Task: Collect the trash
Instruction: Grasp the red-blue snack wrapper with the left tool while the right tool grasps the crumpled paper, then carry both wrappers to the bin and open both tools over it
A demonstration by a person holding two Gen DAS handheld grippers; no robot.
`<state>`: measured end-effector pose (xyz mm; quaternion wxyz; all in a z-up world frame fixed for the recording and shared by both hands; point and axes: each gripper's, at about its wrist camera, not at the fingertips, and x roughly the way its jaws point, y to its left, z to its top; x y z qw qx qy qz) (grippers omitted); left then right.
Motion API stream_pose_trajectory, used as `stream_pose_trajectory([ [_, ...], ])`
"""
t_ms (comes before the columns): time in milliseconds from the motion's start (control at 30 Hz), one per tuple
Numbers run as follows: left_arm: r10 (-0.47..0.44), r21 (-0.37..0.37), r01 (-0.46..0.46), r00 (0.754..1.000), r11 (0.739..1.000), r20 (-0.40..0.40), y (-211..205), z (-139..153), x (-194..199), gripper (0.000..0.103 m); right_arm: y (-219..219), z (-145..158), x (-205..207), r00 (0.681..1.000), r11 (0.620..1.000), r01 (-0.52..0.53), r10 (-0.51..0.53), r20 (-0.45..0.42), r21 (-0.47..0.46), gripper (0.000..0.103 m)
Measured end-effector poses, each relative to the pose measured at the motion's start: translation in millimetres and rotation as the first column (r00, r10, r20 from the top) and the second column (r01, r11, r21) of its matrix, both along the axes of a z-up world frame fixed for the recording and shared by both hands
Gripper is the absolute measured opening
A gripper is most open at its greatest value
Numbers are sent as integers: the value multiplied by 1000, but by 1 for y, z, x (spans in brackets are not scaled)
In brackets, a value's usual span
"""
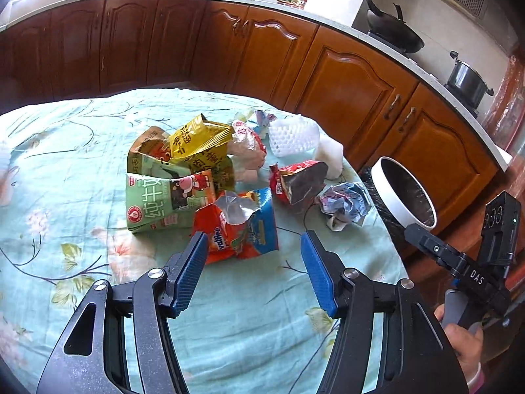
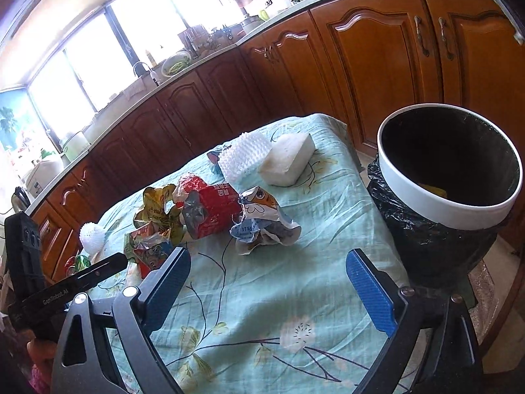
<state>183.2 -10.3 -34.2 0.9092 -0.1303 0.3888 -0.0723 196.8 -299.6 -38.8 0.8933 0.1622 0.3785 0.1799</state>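
1. A run of brown wooden cabinets (image 1: 344, 75) with arched panel doors curves along the far side of the kitchen.
2. A pale countertop (image 1: 295, 11) tops them, crowded with bottles, bowls and pots.
3. A black wok (image 1: 393, 29) and a steel pot (image 1: 467, 80) sit on the stove at the right.
4. Bright daylight pours through a wide window (image 2: 92, 62) above the sink tap (image 2: 144, 69).
5. A table under a mint floral cloth (image 2: 262, 312) fills the foreground.
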Motion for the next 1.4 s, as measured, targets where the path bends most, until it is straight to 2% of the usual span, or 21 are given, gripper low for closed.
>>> stream_pose_trajectory([
  [600, 3, 57, 1, 998, 998, -66, -6, -18, 32, 58, 23, -13, 43, 998, 999, -46, 46, -33, -27, 97],
  [700, -5, 56, 10, 996, 998, -91, -6, -24, 37, 51, 30, -20, 55, 997, 998, -58, 56, -49, -38, 94],
  [733, -8, 52, 13, 995, 999, -102, -6, -27, 39, 46, 32, -22, 58, 997, 997, -59, 57, -54, -45, 90],
  [767, -9, 51, 15, 994, 999, -110, -6, -29, 40, 39, 34, -25, 61, 996, 997, -62, 59, -62, -52, 79],
  [800, -11, 52, 17, 993, 999, -116, -6, -30, 40, 33, 35, -27, 64, 995, 996, -67, 63, -72, -54, 60],
  [833, -14, 52, 21, 992, 998, -124, -6, -32, 40, 19, 36, -30, 66, 994, 996, -70, 66, -83, -51, 51],
  [867, -20, 46, 26, 991, 999, -133, -6, -34, 41, 11, 36, -32, 66, 994, 996, -70, 65, -90, -51, 34],
  [900, -23, 39, 28, 991, 999, -135, -5, -36, 42, 11, 36, -32, 65, 994, 996, -69, 64, -91, -53, 25],
  [933, -23, 37, 28, 991, 999, -132, -4, -36, 41, 7, 36, -32, 62, 994, 996, -68, 63, -86, -54, 24],
  [1067, -37, 44, 42, 994, 998, -100, -5, -30, 31, 5, 27, -25, 46, 996, 997, -69, 66, -61, -40, 19],
  [1100, -44, 45, 48, 995, 998, -91, -6, -27, 28, 5, 25, -23, 42, 996, 997, -68, 66, -55, -35, 3],
  [1400, -115, 37, 116, 993, 993, -30, -26, 0, 12, 5, 0, -6, 22, 999, 999, -42, 42, -25, -21, 0],
])
